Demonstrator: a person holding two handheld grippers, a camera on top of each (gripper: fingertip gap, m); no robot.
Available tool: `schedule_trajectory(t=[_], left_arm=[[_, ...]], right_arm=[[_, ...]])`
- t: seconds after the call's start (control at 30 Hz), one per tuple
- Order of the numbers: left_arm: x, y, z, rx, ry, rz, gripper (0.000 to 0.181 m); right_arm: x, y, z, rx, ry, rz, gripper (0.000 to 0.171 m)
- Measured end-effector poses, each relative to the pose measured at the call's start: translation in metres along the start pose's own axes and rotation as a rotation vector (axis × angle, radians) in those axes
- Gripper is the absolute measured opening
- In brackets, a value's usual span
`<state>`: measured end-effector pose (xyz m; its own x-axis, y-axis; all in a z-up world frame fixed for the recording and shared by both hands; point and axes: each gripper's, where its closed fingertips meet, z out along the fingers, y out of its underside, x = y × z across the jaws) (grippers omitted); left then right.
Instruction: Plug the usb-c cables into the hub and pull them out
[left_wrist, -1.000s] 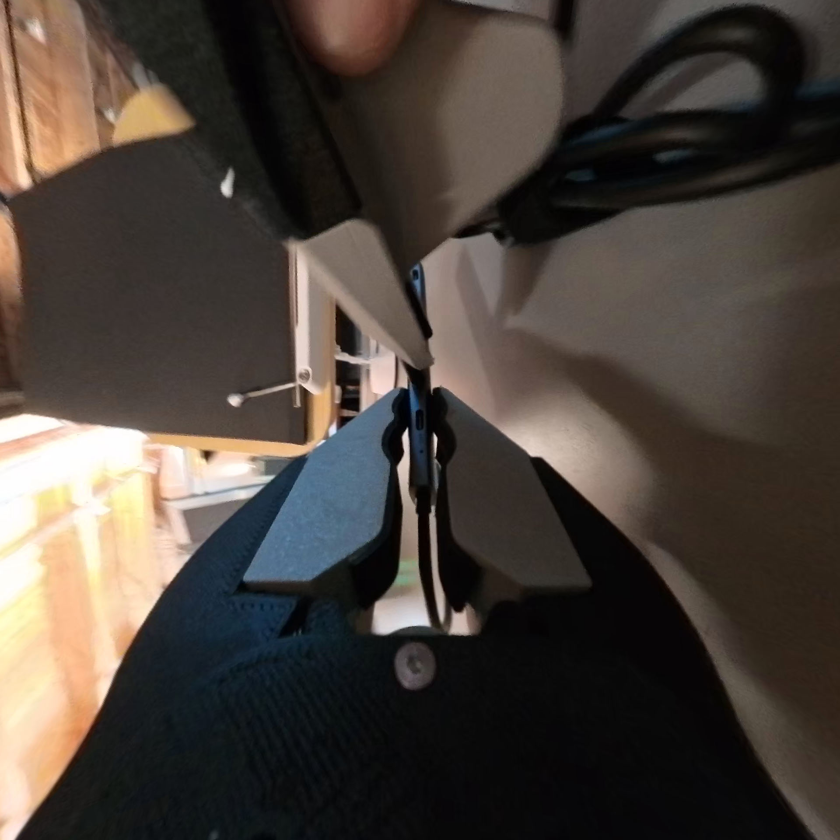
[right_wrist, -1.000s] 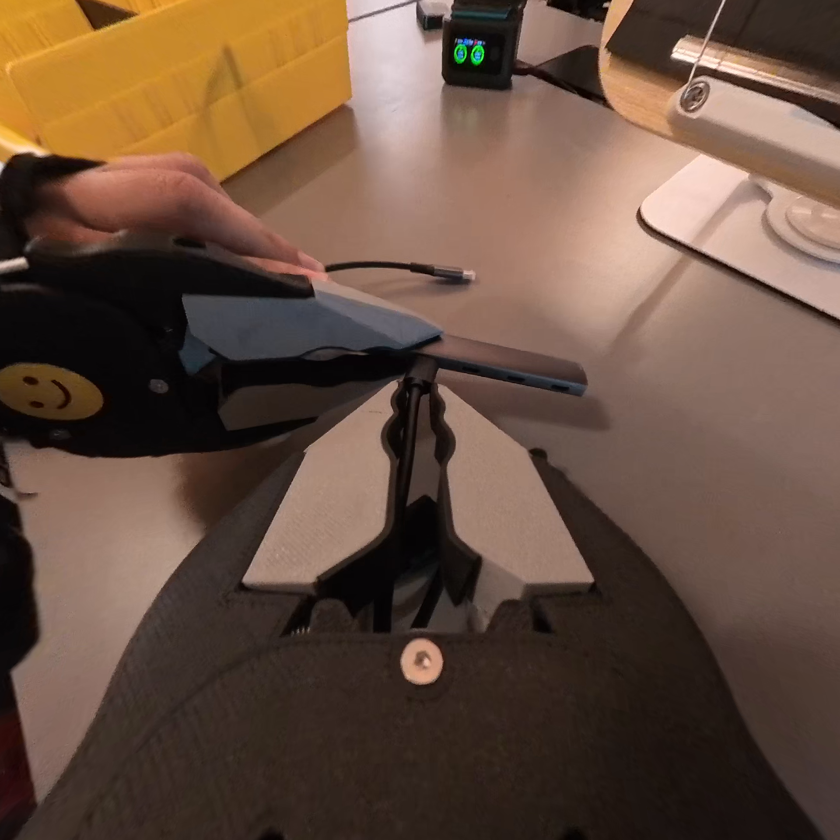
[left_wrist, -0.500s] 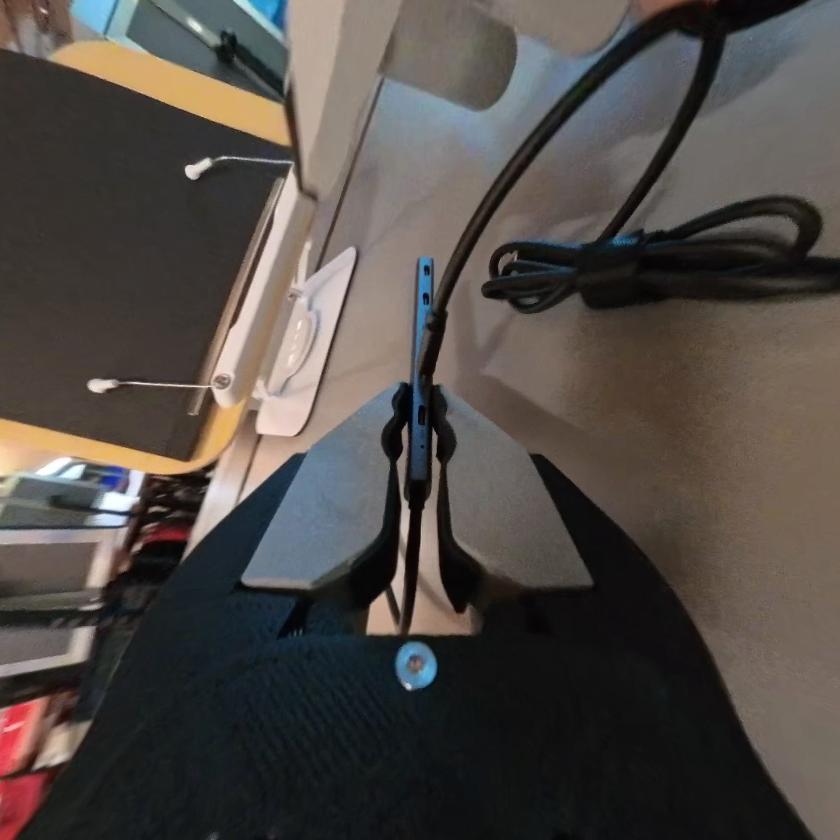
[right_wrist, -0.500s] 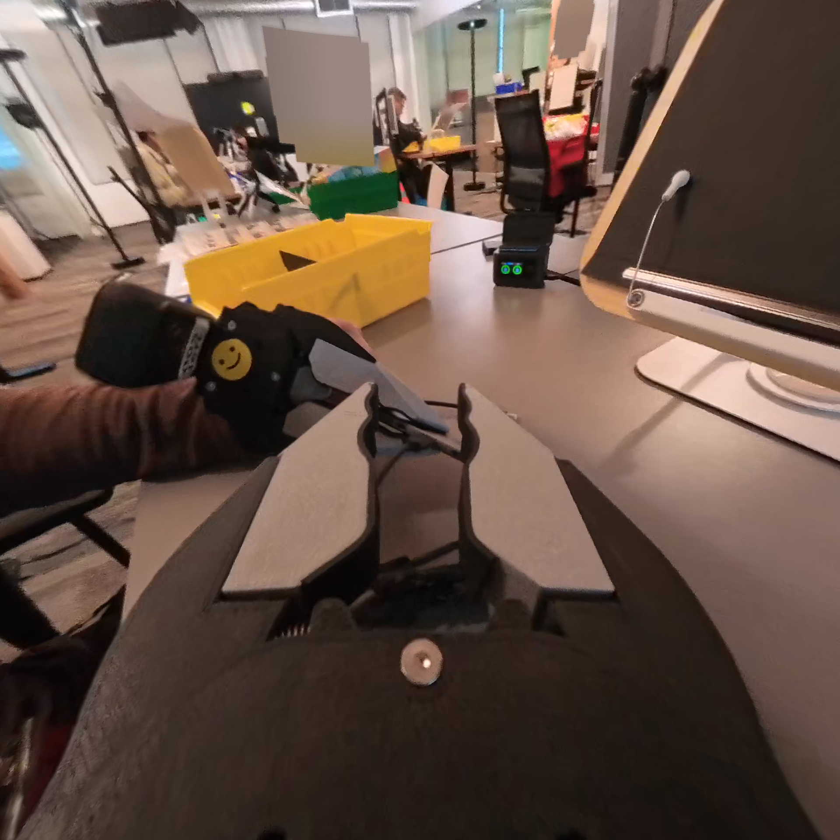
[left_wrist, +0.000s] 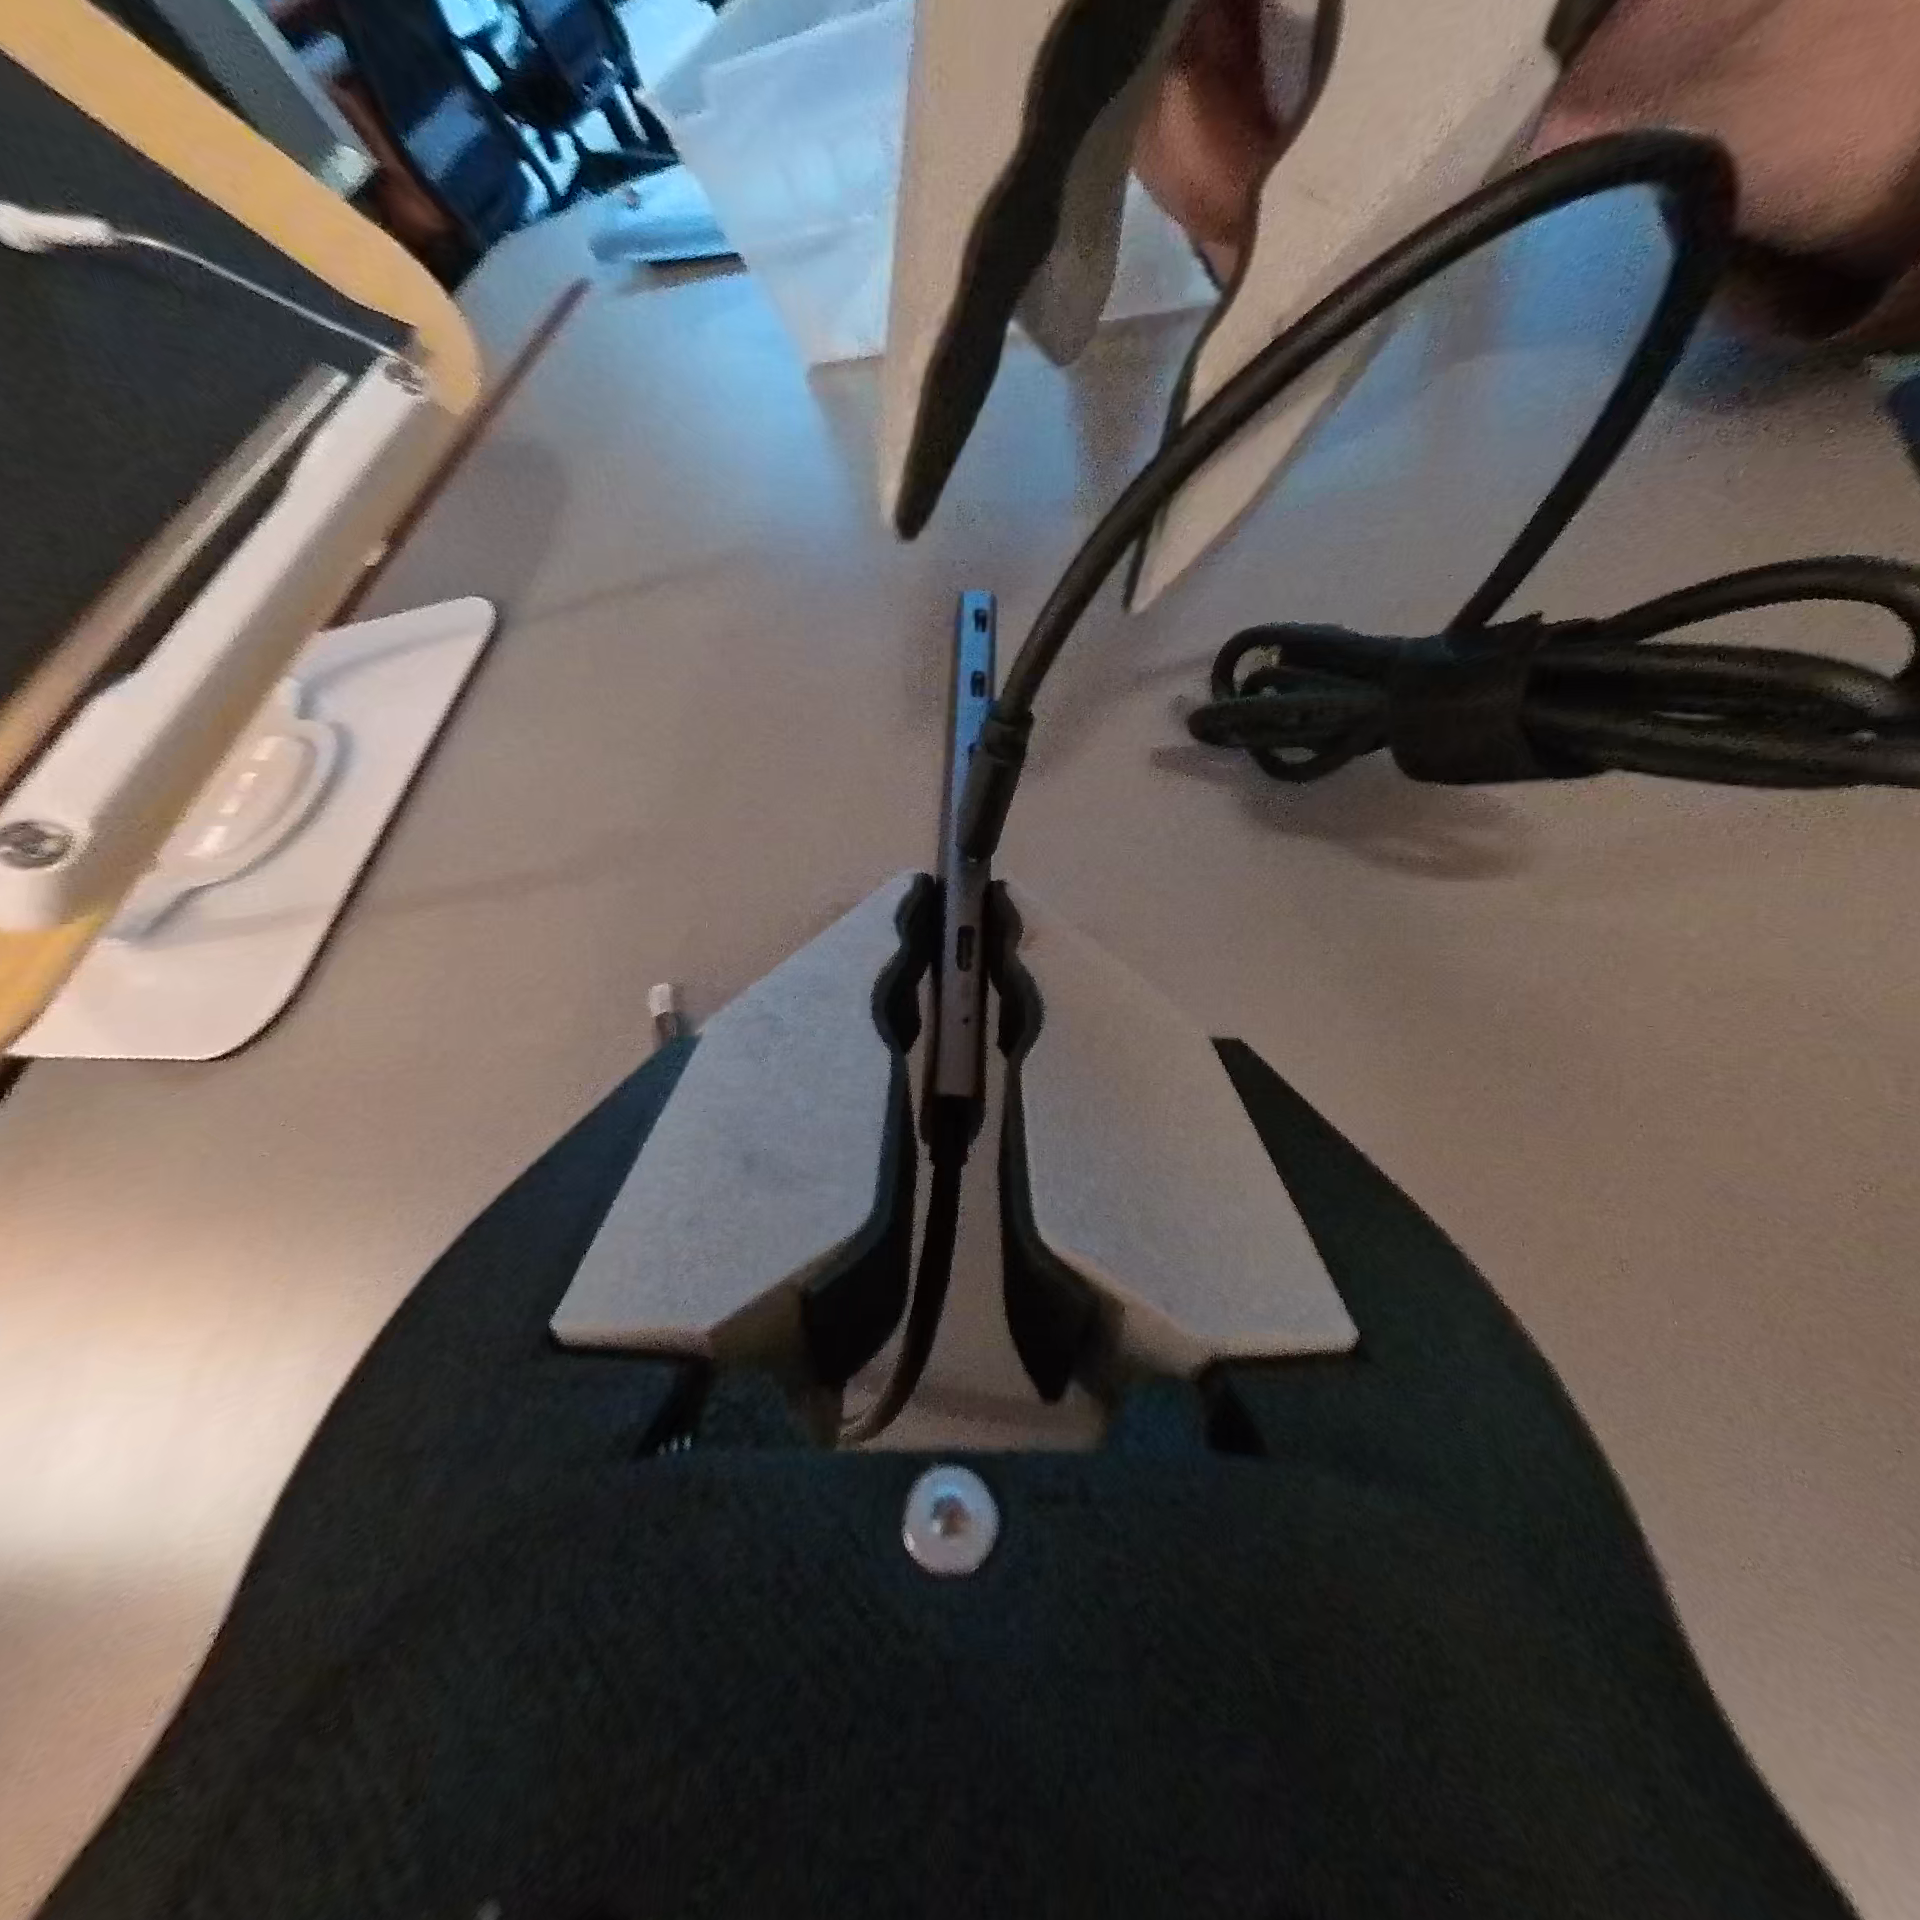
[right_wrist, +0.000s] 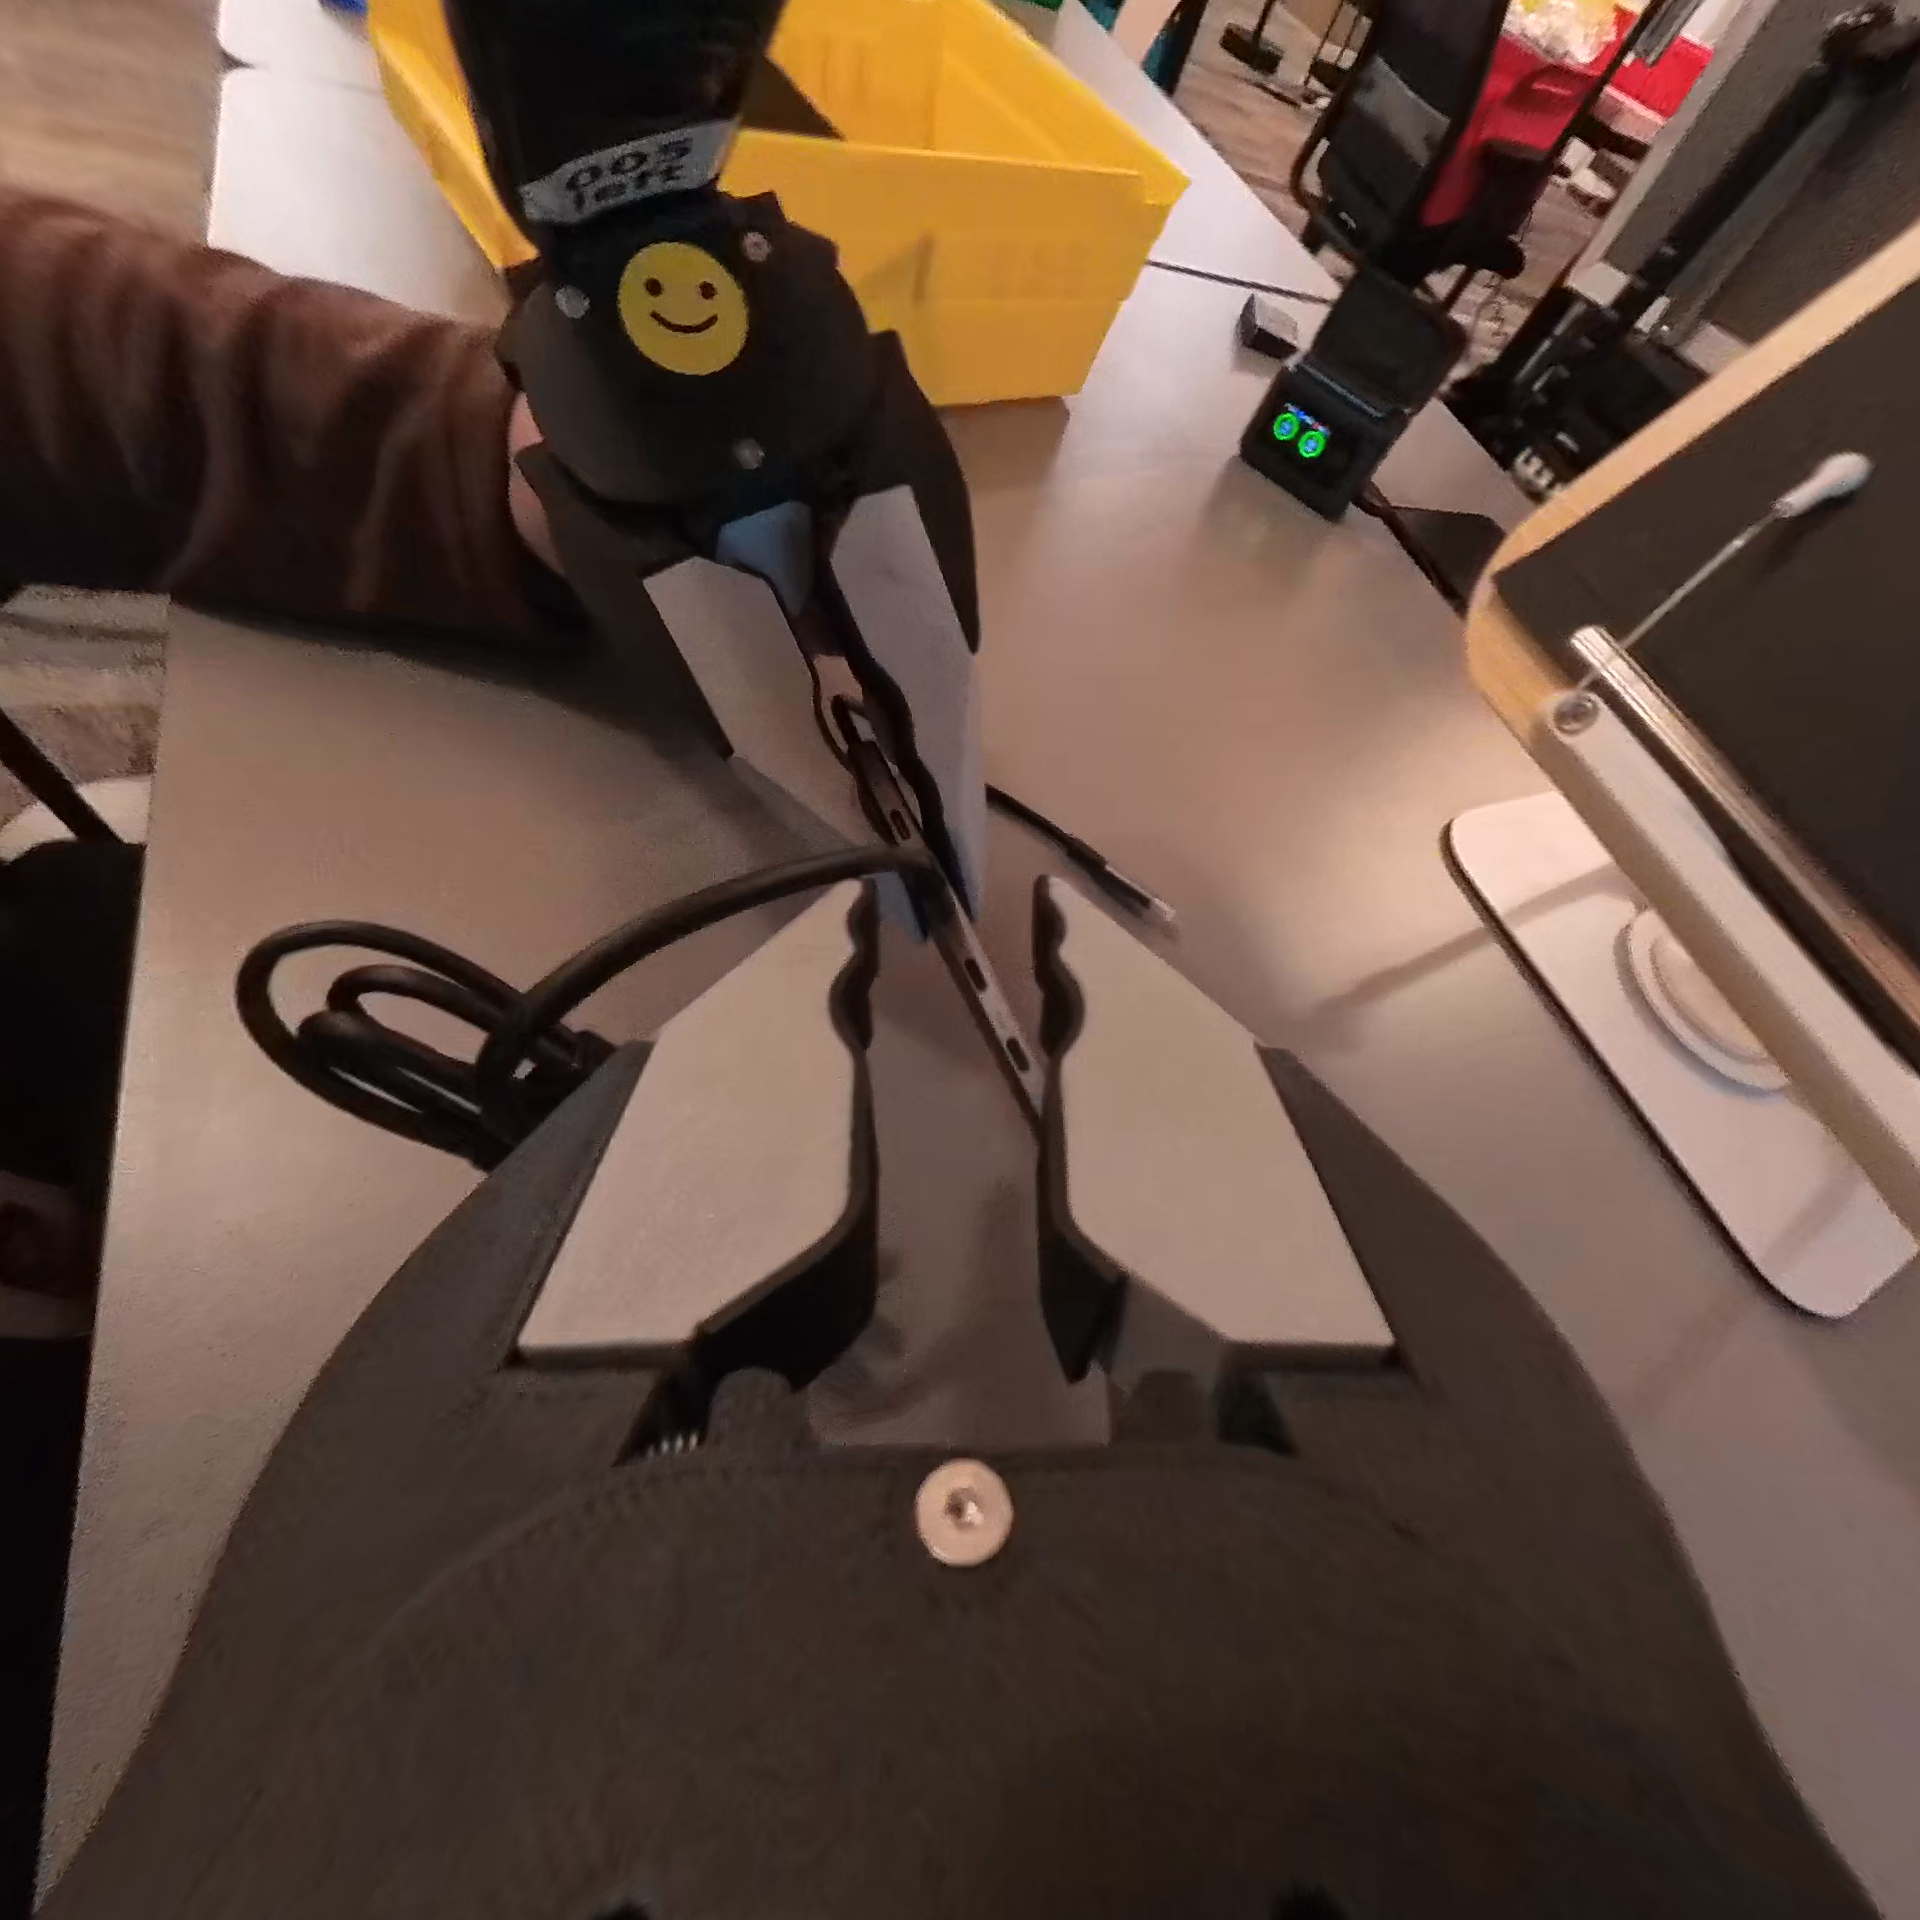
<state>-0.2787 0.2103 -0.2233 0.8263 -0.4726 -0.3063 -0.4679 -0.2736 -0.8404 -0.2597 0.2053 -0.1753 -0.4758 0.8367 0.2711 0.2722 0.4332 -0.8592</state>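
Observation:
My left gripper (left_wrist: 958, 914) is shut on the near end of a thin grey hub (left_wrist: 971, 707), held edge-up over the table. A thick black usb-c cable (left_wrist: 1340, 312) is plugged into the hub's side and arcs right to a coiled bundle (left_wrist: 1558, 707). My right gripper (right_wrist: 956, 925) is open and empty, facing the left gripper (right_wrist: 914, 831), with the hub's far end (right_wrist: 992, 997) between its fingers, not pinched. A second thin cable's plug (right_wrist: 1117, 883) lies on the table behind the hub. The right gripper also shows in the left wrist view (left_wrist: 1023, 566).
A monitor on a white stand base (right_wrist: 1683, 1091) stands at the right. A yellow bin (right_wrist: 987, 208) and a small black device with green lights (right_wrist: 1320, 436) sit farther back. The cable bundle (right_wrist: 416, 1039) lies left of my right gripper. A brown sleeve (right_wrist: 260, 416) holds the left gripper. The tips of one gripper are about 5 centimeters away from the tips of the other.
My right gripper let go of the black cable's plug, opened, lifted away, then came back around the hub's far end. The cable stays plugged in. My left gripper turned while holding the hub.

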Motion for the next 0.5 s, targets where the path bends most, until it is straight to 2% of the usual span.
schedule_trajectory(t=[0.1, 0.23, 0.37, 0.5], left_arm=[[0.008, 0.0, 0.003, -0.007, 0.054, -0.043, 0.008], [0.011, 0.004, 0.003, -0.023, 0.108, -0.115, 0.008], [0.015, 0.007, 0.005, -0.058, 0.119, -0.117, 0.008], [0.015, 0.014, 0.007, -0.104, 0.109, -0.096, 0.007]], right_arm=[[-0.01, 0.004, 0.008, -0.01, -0.038, -0.05, 0.012], [-0.016, 0.007, 0.011, -0.013, -0.07, -0.064, 0.011], [-0.011, 0.011, 0.015, -0.043, -0.035, -0.069, 0.002], [-0.01, 0.018, 0.019, -0.103, -0.013, -0.122, 0.001]])
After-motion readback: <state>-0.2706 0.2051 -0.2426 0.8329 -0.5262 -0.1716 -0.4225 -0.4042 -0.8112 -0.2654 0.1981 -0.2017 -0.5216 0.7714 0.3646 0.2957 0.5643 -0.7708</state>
